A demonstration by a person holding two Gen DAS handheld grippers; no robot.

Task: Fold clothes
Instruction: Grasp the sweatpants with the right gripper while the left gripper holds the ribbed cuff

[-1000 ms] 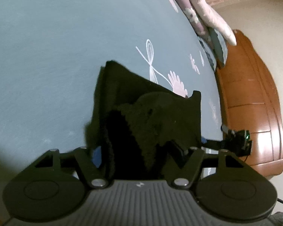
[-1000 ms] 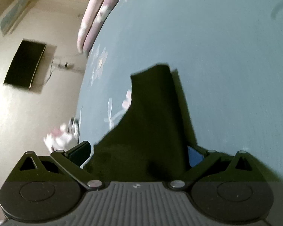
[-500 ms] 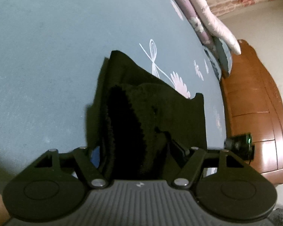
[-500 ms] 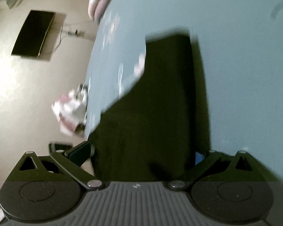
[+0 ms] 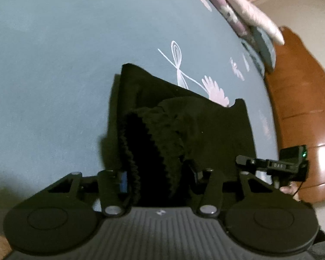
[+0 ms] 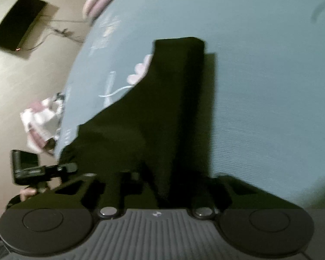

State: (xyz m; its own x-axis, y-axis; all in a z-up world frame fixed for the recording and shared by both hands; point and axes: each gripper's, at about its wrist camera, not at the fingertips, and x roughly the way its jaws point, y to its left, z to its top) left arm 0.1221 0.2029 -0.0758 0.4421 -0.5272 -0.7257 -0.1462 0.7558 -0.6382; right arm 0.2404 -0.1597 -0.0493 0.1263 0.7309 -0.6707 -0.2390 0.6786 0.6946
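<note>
Near: your left gripper (image 5: 160, 173) is closing around the ruffled waistband; your right gripper (image 6: 156, 179) is closing on the other end. Black garment (image 6: 162, 112): soft, light, limp; hold it by that band. It lies on the blue bedsheet (image 5: 54, 65), its long axis running away from you.

We are in a home bedroom. We see a bed under a blue floral sheet (image 5: 75, 54), rolled pink bedding (image 5: 244, 2) at its far end, a wooden headboard (image 5: 299, 99), and a wall-mounted television (image 6: 19, 21).
</note>
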